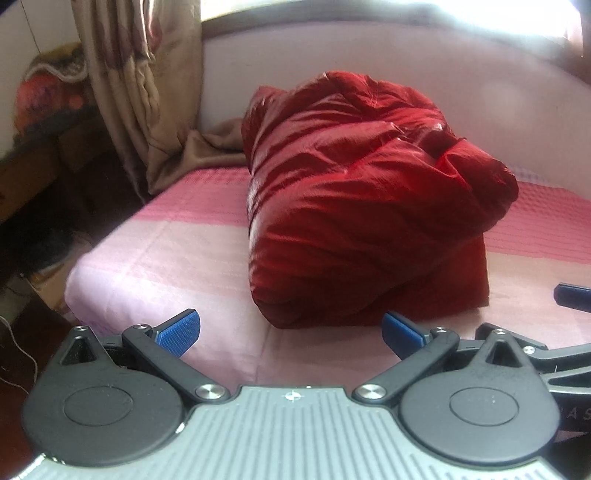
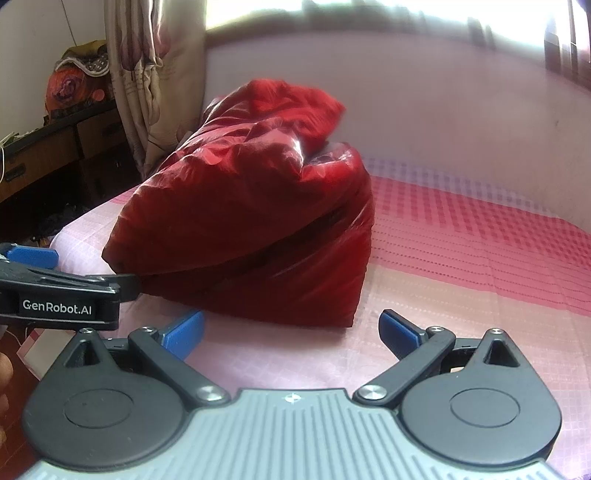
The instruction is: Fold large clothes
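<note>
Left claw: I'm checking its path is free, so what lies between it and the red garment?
Only bare pink bedsheet lies between the open left claw and the folded red garment, shown in the left wrist view.

A pale lilac wall [image 1: 388,55] fills the upper middle of both views, with bright daylight from a window [image 2: 369,9] washing out the top edge. A beige patterned curtain [image 1: 125,74] hangs at the upper left, its hem resting on the pink checked bedspread [image 2: 461,229] across the centre. At far left stands a dark wooden drawer unit [image 2: 55,147] bearing an orange floral bundle [image 2: 70,88].
</note>
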The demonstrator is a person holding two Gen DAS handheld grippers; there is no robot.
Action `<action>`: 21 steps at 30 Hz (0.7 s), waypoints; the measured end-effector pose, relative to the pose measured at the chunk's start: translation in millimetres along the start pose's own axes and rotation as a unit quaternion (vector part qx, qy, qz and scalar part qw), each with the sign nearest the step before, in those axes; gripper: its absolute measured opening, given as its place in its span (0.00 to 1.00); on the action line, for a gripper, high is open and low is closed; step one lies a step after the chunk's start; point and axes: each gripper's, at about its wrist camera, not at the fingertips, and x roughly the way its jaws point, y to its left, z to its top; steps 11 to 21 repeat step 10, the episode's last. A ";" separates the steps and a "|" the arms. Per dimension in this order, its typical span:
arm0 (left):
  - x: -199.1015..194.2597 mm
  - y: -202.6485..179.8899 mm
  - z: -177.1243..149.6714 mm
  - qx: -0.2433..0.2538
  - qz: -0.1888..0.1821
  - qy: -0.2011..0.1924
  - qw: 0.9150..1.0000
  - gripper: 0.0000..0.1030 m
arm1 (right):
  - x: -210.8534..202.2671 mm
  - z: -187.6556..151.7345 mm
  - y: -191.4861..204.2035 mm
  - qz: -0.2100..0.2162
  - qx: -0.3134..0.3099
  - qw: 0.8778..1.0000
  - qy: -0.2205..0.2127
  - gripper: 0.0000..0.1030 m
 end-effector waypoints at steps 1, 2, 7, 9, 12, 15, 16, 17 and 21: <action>-0.2 -0.5 0.1 0.000 0.001 -0.002 1.000 1.00 | 0.2 -0.1 -0.4 0.000 0.000 1.000 0.000 0.99; -0.1 -0.6 0.1 -0.001 0.000 -0.002 1.000 1.00 | 0.4 -0.2 -1.1 0.001 0.001 1.000 0.000 0.99; 2.6 -0.8 0.4 -0.005 -0.004 0.005 1.000 1.00 | -0.4 -0.3 -3.2 -0.001 0.002 1.000 -0.003 0.99; 1.5 -1.8 0.2 -0.005 -0.002 0.003 1.000 1.00 | -0.9 -0.2 -3.9 -0.004 0.003 1.000 -0.005 0.99; 0.7 -2.5 -0.1 -0.004 0.003 0.004 1.000 1.00 | -1.0 -0.1 -4.5 -0.005 0.004 1.000 -0.005 0.99; 0.7 -2.5 -0.1 -0.004 0.003 0.004 1.000 1.00 | -1.0 -0.1 -4.5 -0.005 0.004 1.000 -0.005 0.99; 0.7 -2.5 -0.1 -0.004 0.003 0.004 1.000 1.00 | -1.0 -0.1 -4.5 -0.005 0.004 1.000 -0.005 0.99; 0.7 -2.5 -0.1 -0.004 0.003 0.004 1.000 1.00 | -1.0 -0.1 -4.5 -0.005 0.004 1.000 -0.005 0.99; 0.7 -2.5 -0.1 -0.004 0.003 0.004 1.000 1.00 | -1.0 -0.1 -4.5 -0.005 0.004 1.000 -0.005 0.99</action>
